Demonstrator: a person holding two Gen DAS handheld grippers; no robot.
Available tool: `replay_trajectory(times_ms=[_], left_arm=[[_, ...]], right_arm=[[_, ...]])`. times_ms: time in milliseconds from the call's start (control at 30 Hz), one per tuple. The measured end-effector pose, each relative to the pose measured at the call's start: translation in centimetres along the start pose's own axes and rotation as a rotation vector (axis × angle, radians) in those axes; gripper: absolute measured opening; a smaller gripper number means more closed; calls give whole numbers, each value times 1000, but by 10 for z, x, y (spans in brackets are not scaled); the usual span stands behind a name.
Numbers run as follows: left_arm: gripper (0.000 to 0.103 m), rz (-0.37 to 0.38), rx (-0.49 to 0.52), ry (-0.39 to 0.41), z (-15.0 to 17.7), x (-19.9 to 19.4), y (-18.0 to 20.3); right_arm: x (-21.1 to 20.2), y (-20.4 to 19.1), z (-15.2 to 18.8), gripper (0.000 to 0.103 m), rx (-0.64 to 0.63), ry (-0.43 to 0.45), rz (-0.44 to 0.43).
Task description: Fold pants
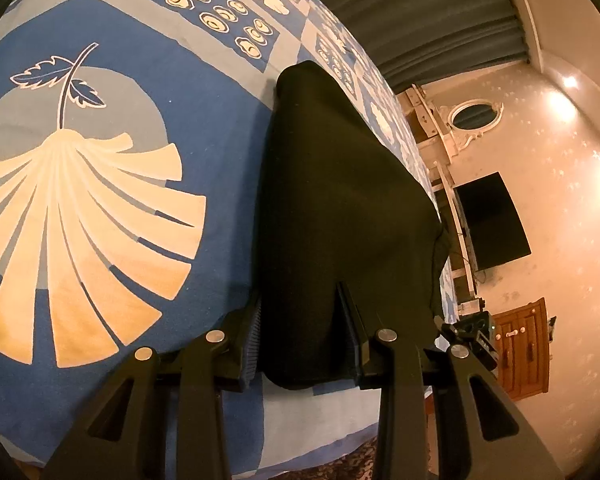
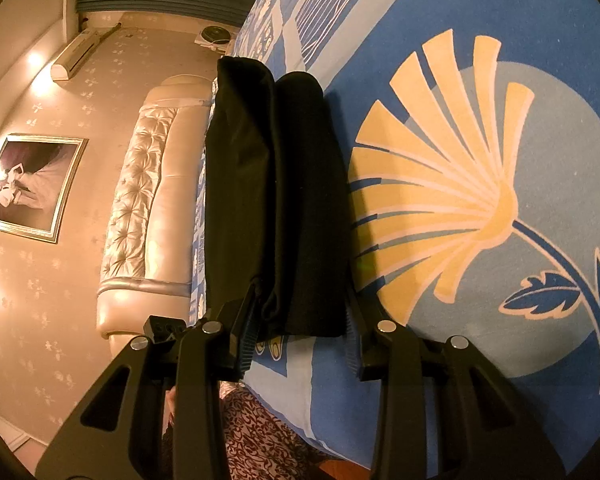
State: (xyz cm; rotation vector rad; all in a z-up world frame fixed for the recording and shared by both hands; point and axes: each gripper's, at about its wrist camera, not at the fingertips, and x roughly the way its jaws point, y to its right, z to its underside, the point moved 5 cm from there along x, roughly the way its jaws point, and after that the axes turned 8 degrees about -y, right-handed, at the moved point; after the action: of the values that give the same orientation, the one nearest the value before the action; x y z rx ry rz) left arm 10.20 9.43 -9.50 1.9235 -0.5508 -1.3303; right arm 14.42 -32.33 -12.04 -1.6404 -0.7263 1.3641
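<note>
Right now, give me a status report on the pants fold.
Left hand-held gripper and right hand-held gripper each shut on black pants. Pants folded lengthwise on blue patterned bedspread. Nothing in the way.

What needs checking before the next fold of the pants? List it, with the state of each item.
1. Left hand-held gripper has cloth between its fingers: ok, the near end of the black pants fills the gap.
2. Right hand-held gripper has cloth between its fingers: ok, the pants reach into the gap.
3. Firm grip on both sides: cannot tell, pad contact is hidden by the dark cloth.
4. Legs stacked evenly: not ok, the right wrist view shows two ridges side by side, not aligned.
5. Room on the bedspread for the fold: ok, open cover lies beside the pants.
</note>
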Motion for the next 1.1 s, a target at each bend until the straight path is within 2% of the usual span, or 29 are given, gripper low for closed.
replay_trajectory(times_ms=[333, 833, 1033, 1100], left_arm=[[36, -49, 55, 4, -1, 0, 3], [39, -76, 97, 12, 1, 0, 9], [58, -143, 129, 30, 0, -3, 11], [62, -161, 137, 33, 0, -4, 11]], right_arm=[[-5, 1, 2, 35, 1, 5, -9], [-2, 1, -1, 36, 2, 9, -19], [-4, 2, -3, 37, 10, 9, -30], [-5, 2, -4, 39, 15, 10, -34]])
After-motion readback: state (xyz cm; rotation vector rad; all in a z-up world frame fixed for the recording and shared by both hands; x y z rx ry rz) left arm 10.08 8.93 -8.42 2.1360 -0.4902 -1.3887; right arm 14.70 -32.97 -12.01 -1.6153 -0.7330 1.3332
